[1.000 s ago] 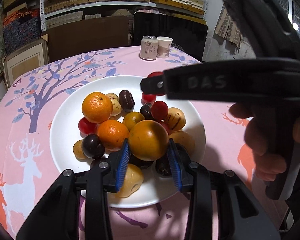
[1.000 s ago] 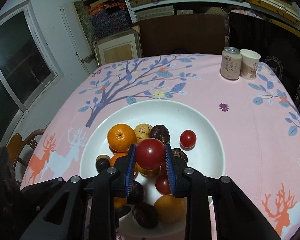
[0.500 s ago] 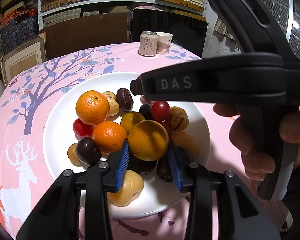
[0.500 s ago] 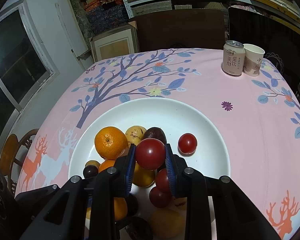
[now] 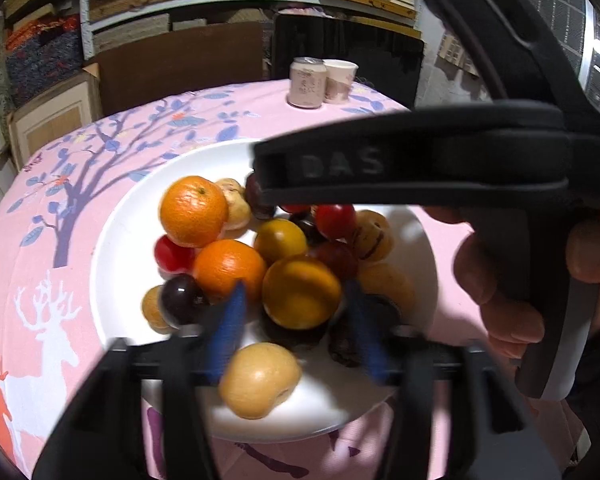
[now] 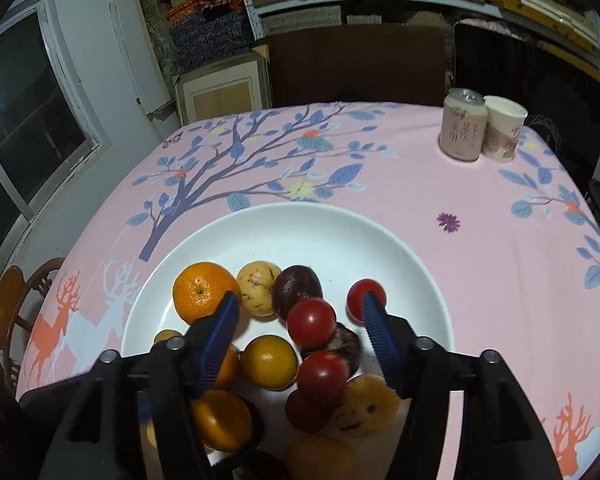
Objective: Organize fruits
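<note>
Both grippers (image 5: 296, 320) (image 6: 298, 332) open over two tangerines (image 6: 206, 292).

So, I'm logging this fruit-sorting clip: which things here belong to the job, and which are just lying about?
Part of the job:
- white plate
- oranges
- red tomatoes
- yellow fruit
- left gripper and right gripper, both with jaws just opened and clear of the fruit

Just lying about:
- drink can
- paper cup
- chair

Glossy white plate (image 6: 380, 236); matt printed tablecloth (image 6: 440, 188); ridged blue pads (image 6: 374, 320).
</note>
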{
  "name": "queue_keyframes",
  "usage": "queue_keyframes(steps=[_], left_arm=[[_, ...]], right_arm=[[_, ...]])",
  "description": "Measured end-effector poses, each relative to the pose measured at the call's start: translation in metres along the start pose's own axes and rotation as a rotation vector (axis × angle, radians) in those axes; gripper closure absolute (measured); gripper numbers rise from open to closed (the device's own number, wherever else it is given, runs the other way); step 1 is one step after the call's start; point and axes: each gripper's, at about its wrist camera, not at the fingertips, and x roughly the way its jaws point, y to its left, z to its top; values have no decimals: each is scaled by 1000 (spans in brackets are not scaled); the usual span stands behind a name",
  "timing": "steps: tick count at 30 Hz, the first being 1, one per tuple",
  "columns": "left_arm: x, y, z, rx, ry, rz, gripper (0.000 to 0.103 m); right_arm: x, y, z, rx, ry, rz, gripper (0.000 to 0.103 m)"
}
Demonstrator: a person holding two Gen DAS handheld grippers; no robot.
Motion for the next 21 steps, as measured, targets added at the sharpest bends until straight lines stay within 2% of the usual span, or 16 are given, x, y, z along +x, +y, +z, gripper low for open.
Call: queue_keyframes(steps=[1, 5, 8, 10, 15, 21], left_arm=[[-3, 2, 0, -11, -15, 11, 25], [-15, 4, 1, -27, -45, 6, 21], [-24, 4, -1, -30, -71, 25, 10], [-30, 7, -3, -44, -73, 30, 9], [-46, 21, -13, -117, -21, 32, 7], [-79, 18, -43, -121, 16, 85, 7]], right_arm=[[0, -1, 0, 3, 3, 1, 38], [-5, -7, -1, 20, -9, -1, 38], [-11, -13, -4, 39, -15, 0, 38], [-16, -15, -6, 43, -20, -4, 38], [-35, -27, -19, 80, -30, -25, 36], [-71, -25, -52, 104, -36, -50, 21]])
